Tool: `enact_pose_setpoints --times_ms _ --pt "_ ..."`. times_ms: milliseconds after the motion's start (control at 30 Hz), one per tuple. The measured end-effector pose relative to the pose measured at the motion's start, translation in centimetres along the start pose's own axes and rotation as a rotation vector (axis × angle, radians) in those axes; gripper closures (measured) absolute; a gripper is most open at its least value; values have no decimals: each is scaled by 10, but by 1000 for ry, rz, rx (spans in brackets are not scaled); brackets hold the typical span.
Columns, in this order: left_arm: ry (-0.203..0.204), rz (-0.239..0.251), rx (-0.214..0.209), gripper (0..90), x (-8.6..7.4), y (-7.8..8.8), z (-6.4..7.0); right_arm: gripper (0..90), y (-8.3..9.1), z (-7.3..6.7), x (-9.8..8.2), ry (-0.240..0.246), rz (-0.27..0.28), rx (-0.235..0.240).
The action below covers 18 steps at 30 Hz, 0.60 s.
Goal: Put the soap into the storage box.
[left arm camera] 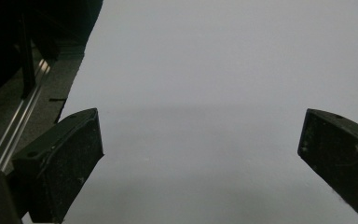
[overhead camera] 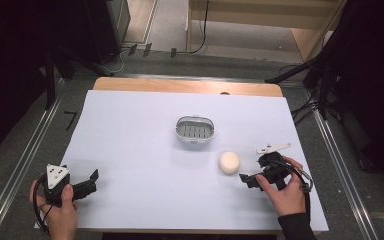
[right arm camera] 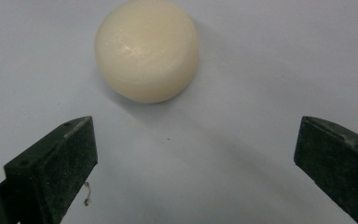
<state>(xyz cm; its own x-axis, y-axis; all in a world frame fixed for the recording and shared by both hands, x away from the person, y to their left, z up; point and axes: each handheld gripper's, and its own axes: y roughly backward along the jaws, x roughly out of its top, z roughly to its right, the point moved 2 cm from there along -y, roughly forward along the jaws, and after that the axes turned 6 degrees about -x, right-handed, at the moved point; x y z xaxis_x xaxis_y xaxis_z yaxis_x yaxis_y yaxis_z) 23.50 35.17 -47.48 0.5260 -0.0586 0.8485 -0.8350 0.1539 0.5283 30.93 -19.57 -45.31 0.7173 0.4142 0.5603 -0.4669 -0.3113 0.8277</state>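
Closing on the round soap (right arm camera: pixel 147 49) off-centre risks it squirting away, since the right gripper (right arm camera: pixel 196 154) sits spread wide just short of it.

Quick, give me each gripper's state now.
Left gripper: open, holding nothing.
Right gripper: open, empty, the cream soap just ahead.
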Motion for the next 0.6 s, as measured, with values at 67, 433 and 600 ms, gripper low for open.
enact_pose_setpoints --times_ms 67,433,600 --pt "1 1 -1 4 0 0 0 0 -1 -3 3 12 0 6" --pt "-2 -4 -4 4 0 0 0 2 -14 -20 16 48 -10 33" --pt "1 -2 -6 4 0 -1 0 3 -21 -26 22 58 -20 37"
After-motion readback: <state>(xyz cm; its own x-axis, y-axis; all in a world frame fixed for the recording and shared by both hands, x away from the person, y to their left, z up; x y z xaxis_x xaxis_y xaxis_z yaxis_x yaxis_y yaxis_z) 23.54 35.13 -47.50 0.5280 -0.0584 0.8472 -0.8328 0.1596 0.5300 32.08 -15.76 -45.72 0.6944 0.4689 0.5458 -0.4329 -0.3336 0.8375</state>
